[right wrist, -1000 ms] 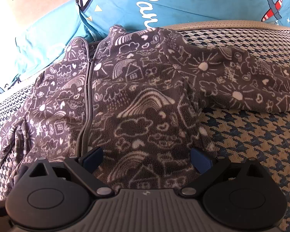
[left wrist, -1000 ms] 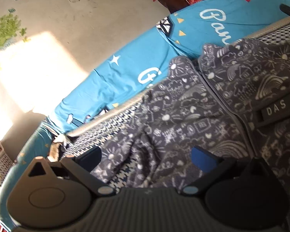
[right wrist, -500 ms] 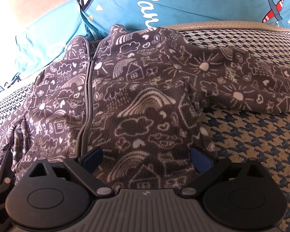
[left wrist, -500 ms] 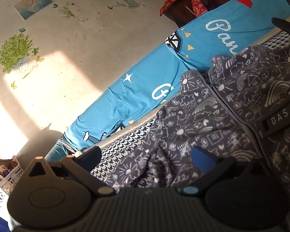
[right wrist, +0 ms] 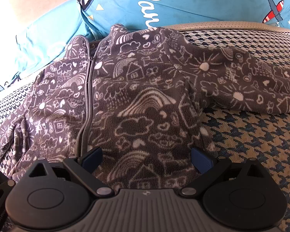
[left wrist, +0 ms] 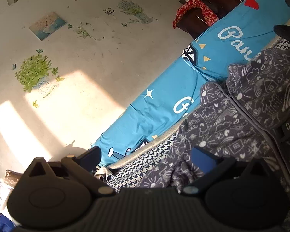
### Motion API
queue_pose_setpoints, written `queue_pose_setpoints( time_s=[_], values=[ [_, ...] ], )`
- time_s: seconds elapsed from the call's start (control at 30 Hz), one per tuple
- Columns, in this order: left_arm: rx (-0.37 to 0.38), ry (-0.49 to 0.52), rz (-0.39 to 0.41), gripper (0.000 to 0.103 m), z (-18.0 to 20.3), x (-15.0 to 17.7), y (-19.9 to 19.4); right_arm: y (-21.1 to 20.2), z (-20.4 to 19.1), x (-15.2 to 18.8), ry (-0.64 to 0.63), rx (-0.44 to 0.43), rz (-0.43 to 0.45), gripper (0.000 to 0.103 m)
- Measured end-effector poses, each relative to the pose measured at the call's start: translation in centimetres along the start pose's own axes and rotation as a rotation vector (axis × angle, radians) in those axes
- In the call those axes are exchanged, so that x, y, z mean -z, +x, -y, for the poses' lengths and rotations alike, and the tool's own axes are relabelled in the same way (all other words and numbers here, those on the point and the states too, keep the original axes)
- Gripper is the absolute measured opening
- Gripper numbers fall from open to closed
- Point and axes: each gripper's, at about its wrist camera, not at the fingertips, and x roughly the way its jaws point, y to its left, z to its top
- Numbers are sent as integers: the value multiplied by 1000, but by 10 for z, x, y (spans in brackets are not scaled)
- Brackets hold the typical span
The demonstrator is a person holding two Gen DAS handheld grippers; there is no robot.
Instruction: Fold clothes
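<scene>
Grey doodle-print fleece jacket (right wrist: pixel 137 100) lies zip-up and flat on the houndstooth bed cover (right wrist: pixel 251 135), collar at 12 o'clock against the blue pillow (right wrist: pixel 183 3), one sleeve running out toward 3 o'clock. Right gripper (right wrist: pixel 147 159) spread wide and empty, low over the hem, directly in line with the jacket's long axis, so judged the nearer. Left gripper (left wrist: pixel 147 161) also spread and empty, at the other sleeve, jacket body toward its 2 o'clock.

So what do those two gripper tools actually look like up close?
Both look alike: the left gripper and right gripper have a ribbed grey body, two round black discs, black linkage arms with silver pivot pins, and blue pads on the fingers.
</scene>
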Motion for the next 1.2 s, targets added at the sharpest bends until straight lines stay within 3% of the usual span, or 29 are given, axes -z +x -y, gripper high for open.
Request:
queue_pose_setpoints(
  time_s=[0.4,0.7,0.87,1.03,1.2],
  values=[
    [-111,-47,101,103,-10,-4,-13,0,0,0,-5,3,0,99],
    [-99,-85,100,103,-15,-5,-14,0,-1,-1,-8,6,0,100],
    [99,-159,-46,103,-20,-4,1,0,0,-1,-11,5,0,100],
    [363,-250,-255,103,-22,3,27,1,0,-1,-11,7,-1,100],
    [546,-331,-438,103,-18,16,49,1,-1,0,-12,8,-1,100]
  ],
)
